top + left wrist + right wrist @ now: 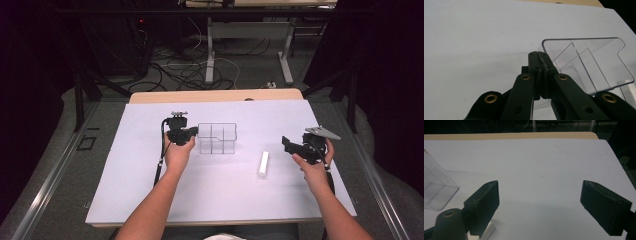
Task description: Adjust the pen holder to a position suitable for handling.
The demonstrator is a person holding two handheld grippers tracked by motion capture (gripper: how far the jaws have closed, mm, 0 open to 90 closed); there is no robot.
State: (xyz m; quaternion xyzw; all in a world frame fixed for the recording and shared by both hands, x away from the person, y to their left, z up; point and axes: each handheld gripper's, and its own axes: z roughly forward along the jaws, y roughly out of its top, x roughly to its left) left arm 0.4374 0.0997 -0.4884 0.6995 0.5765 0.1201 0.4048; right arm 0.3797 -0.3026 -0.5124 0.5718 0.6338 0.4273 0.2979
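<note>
Clear organizer (586,65) wall pinched by left claw (539,53); right claw (540,205) wide, empty.

Light falls from above onto the white table (150,200), which reads bright with a faint violet cast, while the room around it sinks into near black. In the high view the picture is soft and a little grainy. Shadows are weak: a pale one lies beside the white block (263,163). In the left gripper view the clear plastic box (596,65) catches thin glints along its edges (no harsh glare). The 2 gripper views are dimmer, and the near tongs (539,205) look dark and slightly blurred.
</note>
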